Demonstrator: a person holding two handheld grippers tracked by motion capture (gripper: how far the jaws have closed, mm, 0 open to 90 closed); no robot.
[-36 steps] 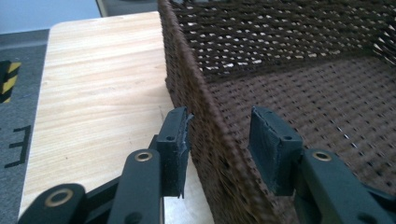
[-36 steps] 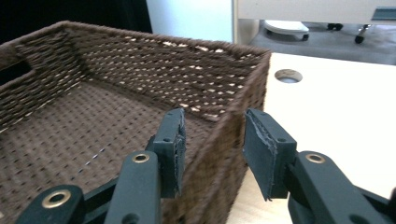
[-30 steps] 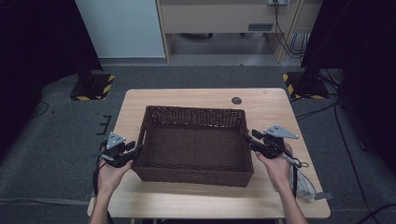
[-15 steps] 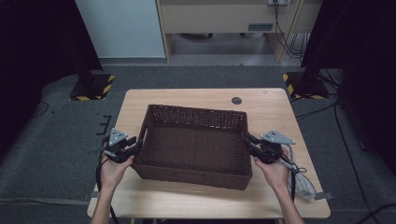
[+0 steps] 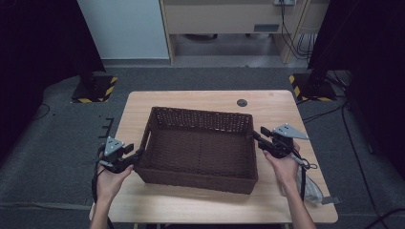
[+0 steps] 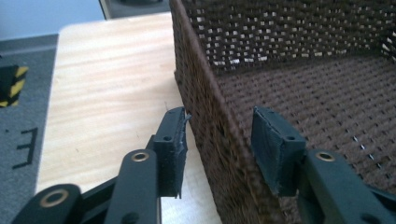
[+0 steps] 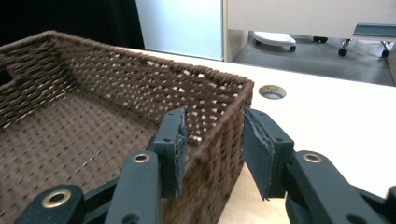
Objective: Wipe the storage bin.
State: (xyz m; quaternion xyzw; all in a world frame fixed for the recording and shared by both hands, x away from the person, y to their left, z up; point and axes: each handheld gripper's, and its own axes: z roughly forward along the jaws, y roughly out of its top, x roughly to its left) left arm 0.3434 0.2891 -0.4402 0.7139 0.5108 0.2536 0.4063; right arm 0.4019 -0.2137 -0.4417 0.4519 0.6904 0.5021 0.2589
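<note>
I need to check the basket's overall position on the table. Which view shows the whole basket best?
The high view: the whole basket sits on the table. The left gripper view shows a side wall and floor up close; the right gripper view shows a corner and its inside.

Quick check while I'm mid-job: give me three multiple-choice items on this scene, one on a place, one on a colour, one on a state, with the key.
1. Where does the round hole in the table lie?
A. Beyond the basket's far wall
B. Under the left gripper
C. Inside the basket

2. What colour is the basket?
A. White
B. Dark brown
C. Green

3. How do the right gripper jaws stand at the basket wall?
A. Open, straddling the wall
B. Clamped on a cloth
C. Shut, clear of the basket

Key: 1 A, the high view shows it past the far rim. 2 B, brown weave in all views. 3 A, the right gripper view shows gaps beside the pads; the jaws have just been opening.
</note>
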